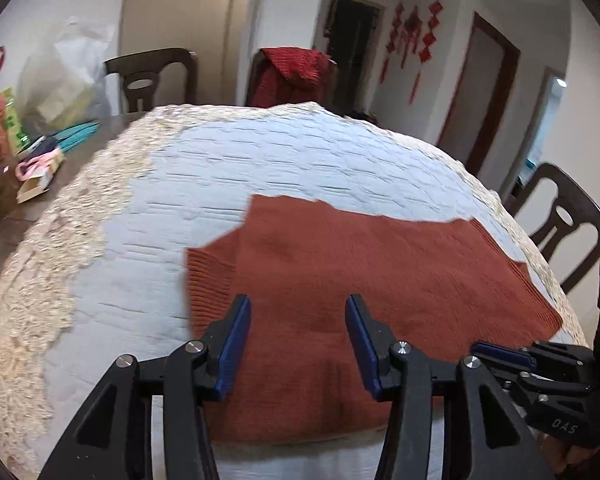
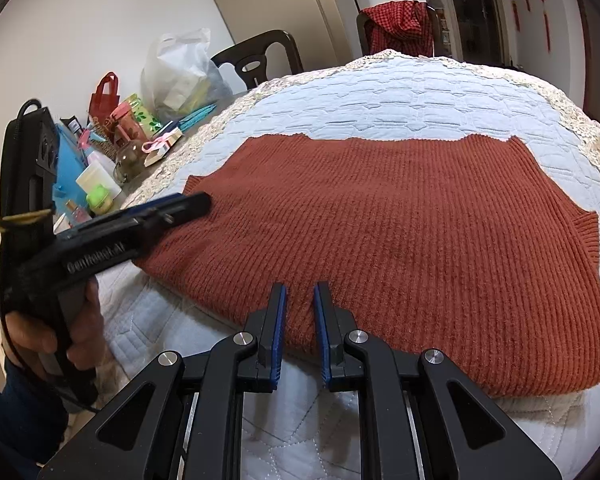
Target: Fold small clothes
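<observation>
White lettering reading "GenRobot.AI" runs along the black body of the left tongs [image 2: 168, 210], seen from the right wrist view; its first letters are a little blurred. In the left wrist view, the black housing of the right tongs [image 1: 500, 354] carries the pale letters "DAS". Print on the green packet [image 2: 142, 118] at the surface's edge is too small to read.

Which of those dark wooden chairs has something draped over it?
The far chair across the table, directly opposite: a red checked cloth hangs over its backrest. The chair near the white plastic bag has a bare back.
</observation>
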`<state>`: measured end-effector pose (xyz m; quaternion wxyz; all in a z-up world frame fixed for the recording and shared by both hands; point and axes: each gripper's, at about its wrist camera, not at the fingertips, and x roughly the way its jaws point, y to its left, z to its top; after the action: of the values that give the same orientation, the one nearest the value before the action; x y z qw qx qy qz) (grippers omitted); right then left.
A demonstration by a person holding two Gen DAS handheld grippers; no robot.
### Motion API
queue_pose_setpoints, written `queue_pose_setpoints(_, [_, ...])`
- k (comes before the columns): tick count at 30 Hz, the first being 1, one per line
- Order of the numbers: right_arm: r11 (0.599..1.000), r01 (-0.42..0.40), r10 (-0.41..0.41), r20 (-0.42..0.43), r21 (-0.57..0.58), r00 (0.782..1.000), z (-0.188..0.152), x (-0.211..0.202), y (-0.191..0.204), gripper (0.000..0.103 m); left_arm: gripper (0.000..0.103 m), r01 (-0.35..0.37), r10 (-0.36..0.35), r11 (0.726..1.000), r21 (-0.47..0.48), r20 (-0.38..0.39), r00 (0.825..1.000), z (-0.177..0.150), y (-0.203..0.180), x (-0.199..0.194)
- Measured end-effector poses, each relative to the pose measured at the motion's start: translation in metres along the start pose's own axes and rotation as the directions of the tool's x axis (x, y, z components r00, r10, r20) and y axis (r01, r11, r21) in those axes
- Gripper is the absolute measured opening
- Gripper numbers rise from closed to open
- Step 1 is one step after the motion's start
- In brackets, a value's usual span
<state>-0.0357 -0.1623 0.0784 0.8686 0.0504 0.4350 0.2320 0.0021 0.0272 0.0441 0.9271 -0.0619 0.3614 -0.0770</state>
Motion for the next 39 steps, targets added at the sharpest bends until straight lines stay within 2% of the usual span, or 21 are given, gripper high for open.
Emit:
queue_pose_setpoints(2, [1.000,-0.004,0.004,-0.003,0.003,1.000,0.000,0.000,-0.001,0.014,0.057,-0.010,0.009,0.999,-0.033,-0.001,1.000,0.000,0.014,0.001])
queue_pose_setpoints(7, [1.000,-0.003,0.003,-0.001,-0.002,1.000,0.000,0.000,-0.001,0.014,0.058,-0.009,0.003,0.993,-0.117,-0.051,0.999,-0.006,0.041,0.013])
queue_pose_setpoints(13, [1.000,-0.001,0.001,-0.003,-0.001,1.000,0.000,-0.001,0.000,0.014,0.059,0.029,-0.041,0.990,-0.140,-0.081,0.996,-0.005,0.042,0.027])
queue_pose_setpoints(17, [1.000,-0.009,0.009,-0.015,0.025,1.000,0.009,0.001,-0.004,0.015,0.059,0.061,-0.080,0.978,-0.197,-0.090,0.993,-0.004,0.046,0.030])
queue_pose_setpoints(26, [0.999,0.031,-0.031,-0.024,0.032,0.999,0.041,0.026,-0.017,0.015,0.058,0.086,-0.105,0.977,-0.196,-0.093,0.990,-0.015,0.040,0.020])
queue_pose_setpoints(31, [0.999,0.047,-0.046,-0.022,0.028,0.999,0.050,0.033,-0.018,0.015,0.058,0.072,-0.091,0.979,-0.188,-0.095,0.991,-0.014,0.038,0.020])
queue_pose_setpoints(33, [0.998,0.047,-0.047,-0.018,0.028,0.999,0.048,0.031,-0.017,0.015,0.058,0.061,-0.079,0.982,-0.178,-0.096,0.992,-0.013,0.036,0.021])
queue_pose_setpoints(39, [1.000,0.010,-0.010,-0.020,0.024,1.000,0.024,0.010,-0.007,0.015,0.047,0.027,-0.042,0.987,-0.157,-0.094,0.995,-0.013,0.035,0.022])
